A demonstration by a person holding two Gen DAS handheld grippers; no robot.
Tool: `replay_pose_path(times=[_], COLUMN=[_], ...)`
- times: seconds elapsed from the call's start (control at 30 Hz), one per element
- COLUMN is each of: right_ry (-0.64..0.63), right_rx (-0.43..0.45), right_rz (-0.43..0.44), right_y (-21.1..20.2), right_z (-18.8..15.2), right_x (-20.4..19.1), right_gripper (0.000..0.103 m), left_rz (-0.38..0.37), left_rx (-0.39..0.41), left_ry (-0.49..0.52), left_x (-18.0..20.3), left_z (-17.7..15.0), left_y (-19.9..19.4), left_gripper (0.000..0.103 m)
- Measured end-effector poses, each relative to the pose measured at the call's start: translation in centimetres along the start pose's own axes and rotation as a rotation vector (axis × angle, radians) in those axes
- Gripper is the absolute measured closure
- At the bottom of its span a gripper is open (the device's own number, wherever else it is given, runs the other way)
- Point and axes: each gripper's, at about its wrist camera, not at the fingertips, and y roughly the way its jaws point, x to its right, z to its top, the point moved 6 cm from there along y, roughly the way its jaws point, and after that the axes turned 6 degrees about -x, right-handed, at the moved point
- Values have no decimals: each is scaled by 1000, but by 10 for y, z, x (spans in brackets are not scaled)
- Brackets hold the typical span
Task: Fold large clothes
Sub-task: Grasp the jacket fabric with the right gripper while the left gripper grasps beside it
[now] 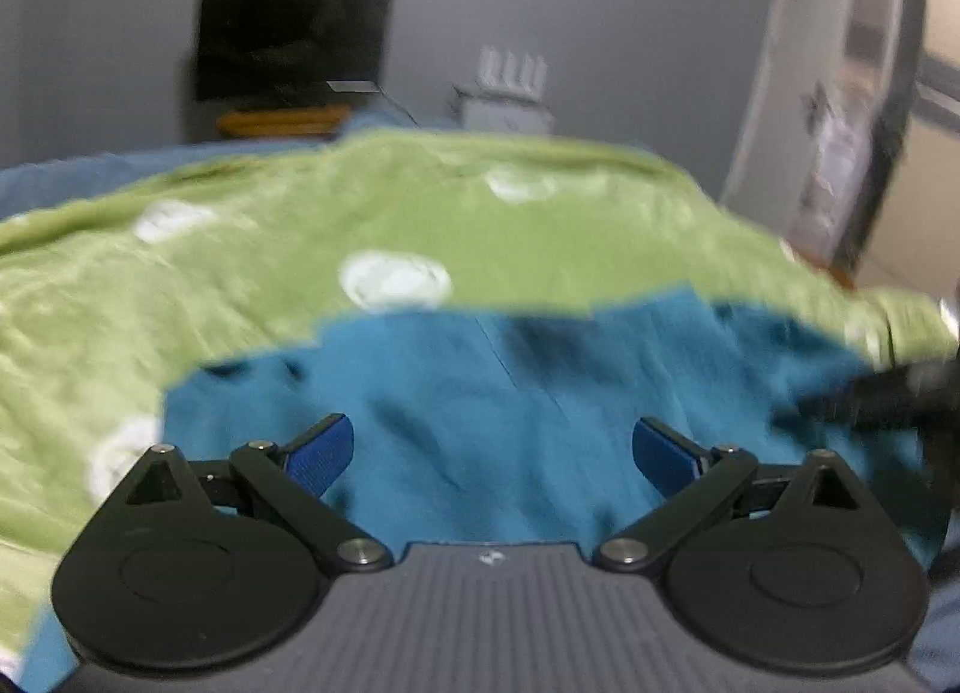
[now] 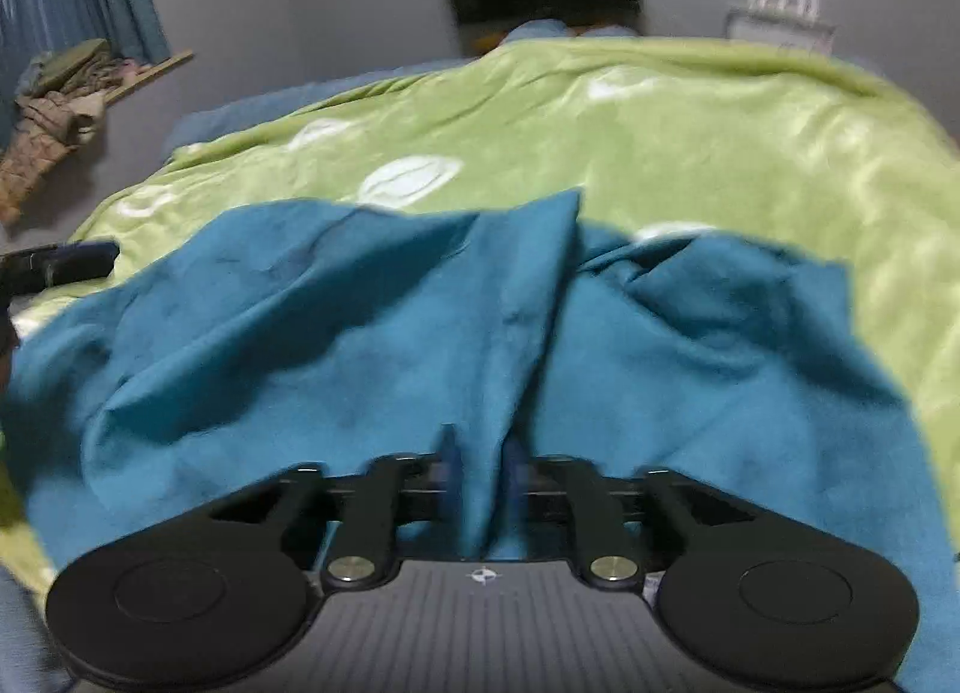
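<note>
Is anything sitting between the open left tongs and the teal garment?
Nothing visible. The left tongs hang open directly over the teal garment, bare cloth between the pads. The right tongs are shut on a fold of it, on the green blanket.

the blue garment is soft cloth, matt and full of wrinkles. the green blanket under it is fluffy cloth with a little shine and white patches. the left gripper has matt black plastic arms, shiny round metal pins and blue fingertips with a fine ribbed look. the right gripper has the same matt black plastic and shiny metal pins. the tv screen is dark and glossy.
</note>
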Motion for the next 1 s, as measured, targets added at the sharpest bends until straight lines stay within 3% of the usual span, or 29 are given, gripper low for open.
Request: replay_pose_path(times=[0.07, 0.13, 0.2, 0.33, 0.47, 0.6, 0.73, 0.83, 1.0], right_ry=[-62, -111, -134, -175, -155, -102, -45, 33, 175], right_rx=[125, 200, 167, 0, -2, 107, 163, 158, 79], right_rz=[-43, 5, 45, -10, -6, 16, -65, -135, -160], right_y=[-15, -24, -14, 28, 31, -3, -25, -27, -4], right_z=[8, 11, 7, -19, -21, 2, 27, 37, 18], right_x=[-11, -26, -34, -41, -42, -19, 28, 74, 138], right_gripper=[52, 54, 54, 51, 50, 45, 33, 32, 32], left_rz=[6, 45, 74, 107, 115, 42, 125, 193, 234], left_rx=[-58, -114, -164, -188, -182, -61, 79, 56, -110], left_ry=[34, 81, 89, 116, 130, 55, -110, -251, -322], left_x=[6, 10, 9, 10, 12, -5, -57, -106, -161], left_z=[-13, -26, -34, -44, -44, -13, 32, 37, -1], left_y=[17, 34, 48, 60, 56, 10, -24, -12, 41], left_gripper=[3, 3, 3, 2, 2, 2, 2, 2, 2])
